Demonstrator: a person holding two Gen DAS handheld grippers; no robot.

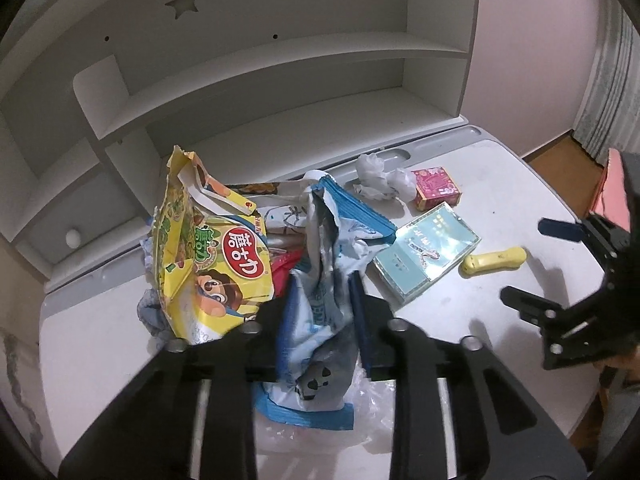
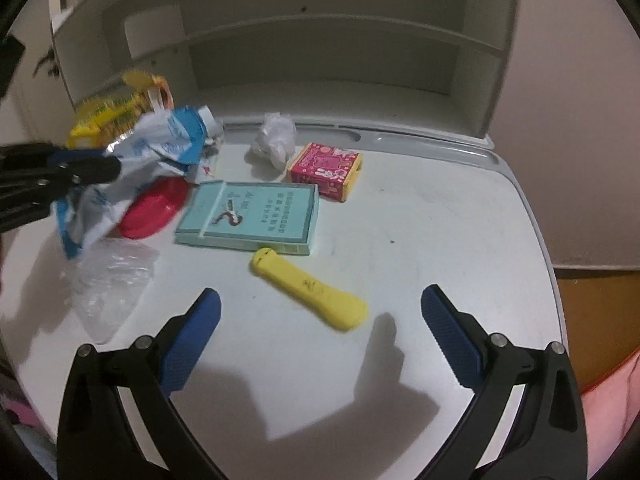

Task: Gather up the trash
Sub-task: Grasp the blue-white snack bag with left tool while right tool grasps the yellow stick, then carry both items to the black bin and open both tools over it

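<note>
Gripping a crumpled blue-and-white wrapper point(image 1: 320, 280), our left gripper point(image 1: 320, 300) has its fingers clenched on the foil, holding it above the counter point(image 2: 420, 220) near the left edge. Just behind it we see a yellow snack bag point(image 1: 208, 252) standing upright, and a red plastic piece point(image 2: 154, 208) lies under the wrapper. A sheet of clear plastic film point(image 2: 112, 284) lies on the counter below the held wrapper.

Our right gripper point(image 2: 320, 336) hovers over the counter's near edge with its 2 blue fingers point(image 2: 192, 340) spread wide and holding nothing. Between them, a little farther in, lies a yellow plastic handle point(image 2: 312, 288); it rests flat and slanted, and neither finger touches it.

Toward the middle of the counter we see a teal box point(image 2: 256, 216) lying flat, its near edge just beside the yellow handle's far tip. Behind it sit a pink carton point(image 2: 324, 168) and a wad of white tissue point(image 2: 276, 140), close to the back edge. A white shelf unit point(image 1: 280, 80) rises along the back edge.
</note>
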